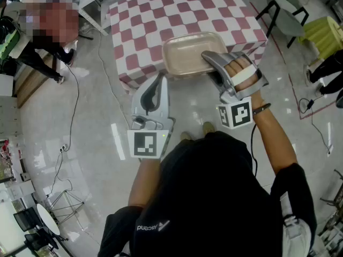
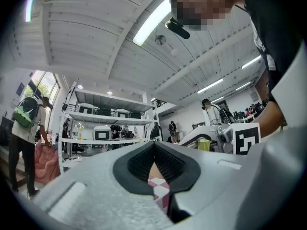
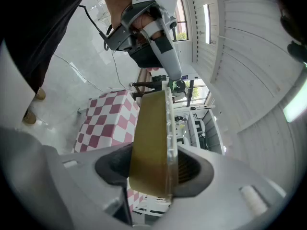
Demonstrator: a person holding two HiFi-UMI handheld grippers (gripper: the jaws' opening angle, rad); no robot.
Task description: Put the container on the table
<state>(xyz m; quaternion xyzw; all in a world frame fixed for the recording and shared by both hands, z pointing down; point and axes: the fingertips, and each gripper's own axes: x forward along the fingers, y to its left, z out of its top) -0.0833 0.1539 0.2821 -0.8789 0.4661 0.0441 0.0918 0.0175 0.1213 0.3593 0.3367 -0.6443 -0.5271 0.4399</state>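
A shallow tan container hangs over the near edge of the table, which wears a pink-and-white checked cloth. My right gripper is shut on the container's right rim. In the right gripper view the container stands on edge between the pads, with the checked table behind it. My left gripper floats left of the container, short of the table, shut and holding nothing. In the left gripper view its jaws meet at the tips, with a sliver of checked cloth showing below them.
A person stands at the far left by a wooden unit. Dark chairs and a yellow-green seat stand right of the table. Cables trail over the glossy floor. Shelving stands in the background of the left gripper view.
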